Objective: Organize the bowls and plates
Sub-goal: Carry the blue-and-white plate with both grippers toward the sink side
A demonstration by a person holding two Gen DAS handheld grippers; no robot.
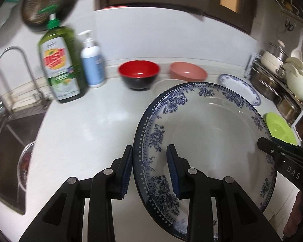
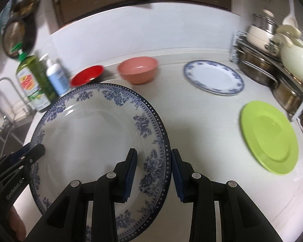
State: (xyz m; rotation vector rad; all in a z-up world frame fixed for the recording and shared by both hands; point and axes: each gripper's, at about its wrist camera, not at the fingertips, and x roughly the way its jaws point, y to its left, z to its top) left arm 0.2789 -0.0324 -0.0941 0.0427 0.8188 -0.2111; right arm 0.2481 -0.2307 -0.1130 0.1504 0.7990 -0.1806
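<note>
A large white plate with a blue floral rim hangs tilted above the white counter, held from both sides. My left gripper is shut across its left rim, and my right gripper is shut across its right rim. Each gripper's tip also shows at the far rim in the other view. Along the back of the counter stand a red and black bowl and a pink bowl. Farther right lie a smaller blue-rimmed plate and a green plate.
A green dish soap bottle and a white pump bottle stand at the back left beside the sink and its faucet. A rack of pots and lids fills the right end. Bare counter lies left of the held plate.
</note>
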